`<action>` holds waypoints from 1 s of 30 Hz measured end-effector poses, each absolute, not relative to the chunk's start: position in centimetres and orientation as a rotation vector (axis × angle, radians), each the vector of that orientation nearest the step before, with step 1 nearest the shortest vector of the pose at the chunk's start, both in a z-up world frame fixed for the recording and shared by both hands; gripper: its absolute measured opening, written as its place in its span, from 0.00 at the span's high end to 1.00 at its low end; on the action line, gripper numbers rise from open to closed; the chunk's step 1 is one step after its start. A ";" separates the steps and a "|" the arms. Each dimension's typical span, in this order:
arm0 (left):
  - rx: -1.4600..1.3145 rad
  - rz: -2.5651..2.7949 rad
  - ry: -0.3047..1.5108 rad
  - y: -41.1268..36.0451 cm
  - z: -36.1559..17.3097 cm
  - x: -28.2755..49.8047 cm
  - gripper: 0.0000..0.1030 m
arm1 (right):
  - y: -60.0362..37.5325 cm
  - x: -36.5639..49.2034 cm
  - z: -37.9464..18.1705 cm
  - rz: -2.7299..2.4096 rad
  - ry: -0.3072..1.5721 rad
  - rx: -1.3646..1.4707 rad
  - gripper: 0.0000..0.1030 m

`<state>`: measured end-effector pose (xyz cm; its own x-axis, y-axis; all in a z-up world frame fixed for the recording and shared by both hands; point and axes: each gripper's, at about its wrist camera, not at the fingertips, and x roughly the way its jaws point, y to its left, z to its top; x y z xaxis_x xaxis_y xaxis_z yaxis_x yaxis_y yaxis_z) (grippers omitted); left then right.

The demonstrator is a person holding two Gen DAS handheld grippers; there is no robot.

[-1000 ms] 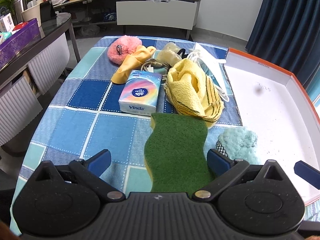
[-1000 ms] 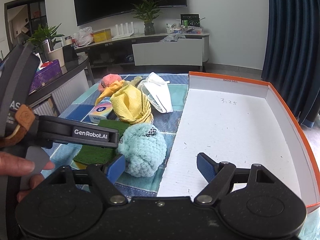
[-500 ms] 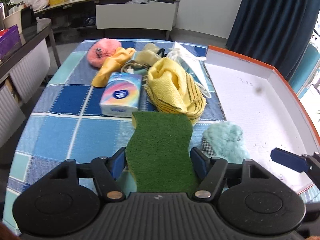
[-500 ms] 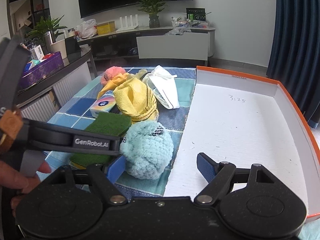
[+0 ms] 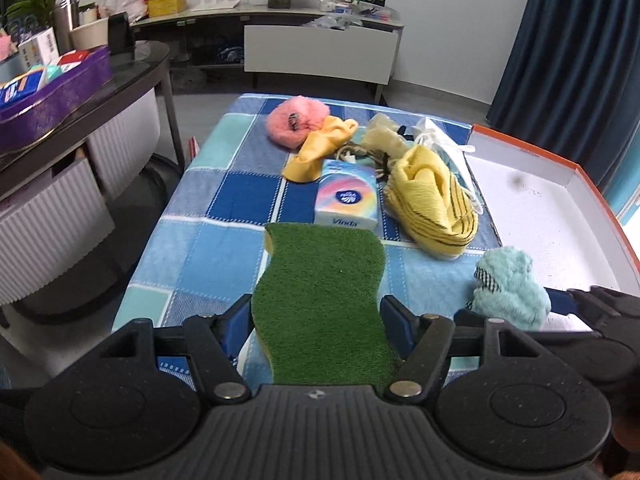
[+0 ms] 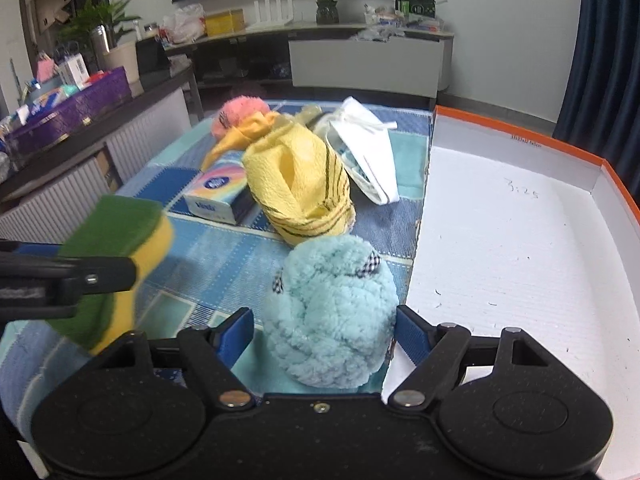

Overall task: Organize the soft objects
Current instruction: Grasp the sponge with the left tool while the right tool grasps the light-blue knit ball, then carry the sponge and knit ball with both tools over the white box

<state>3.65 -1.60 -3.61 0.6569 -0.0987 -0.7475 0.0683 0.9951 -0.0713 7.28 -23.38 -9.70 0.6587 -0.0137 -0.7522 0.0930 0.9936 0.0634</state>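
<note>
Since 1 second ago, the left hand-held gripper (image 5: 316, 320) has clamped the green sponge (image 5: 320, 300) and lifted it off the bench (image 5: 200, 248). Right hand-held gripper (image 6: 324, 330), unclenched but just closing, straddles the blue plush (image 6: 332, 312) beside the box (image 6: 520, 240).

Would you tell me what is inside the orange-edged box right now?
The orange-edged box shows only its bare white floor with small dark specks and a handwritten mark; its nearest corner is hidden behind the right gripper.

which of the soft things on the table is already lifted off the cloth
The green and yellow sponge: the left hand-held gripper grips it clear of the checked cloth. The pale blue plush, yellow towel and pink pompom lie on it.
</note>
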 end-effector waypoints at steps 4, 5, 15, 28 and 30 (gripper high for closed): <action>-0.050 -0.087 0.845 -0.9 -3.3 3.5 0.33 | -24.3 7.2 -9.5 -0.077 0.839 0.152 0.30; -0.054 -0.086 0.844 -0.8 -3.2 3.4 0.33 | -24.5 7.0 -9.2 -0.079 0.834 0.159 0.30; -0.065 -0.106 0.834 -1.6 -2.3 3.2 0.33 | -25.2 5.2 -6.6 -0.100 0.791 0.156 0.30; -0.042 -0.164 0.826 -4.3 -1.2 3.5 0.33 | -27.5 4.0 -3.8 -0.154 0.747 0.159 0.30; -0.037 -0.176 0.822 -4.8 -1.0 3.6 0.33 | -28.0 3.8 -3.5 -0.161 0.745 0.165 0.30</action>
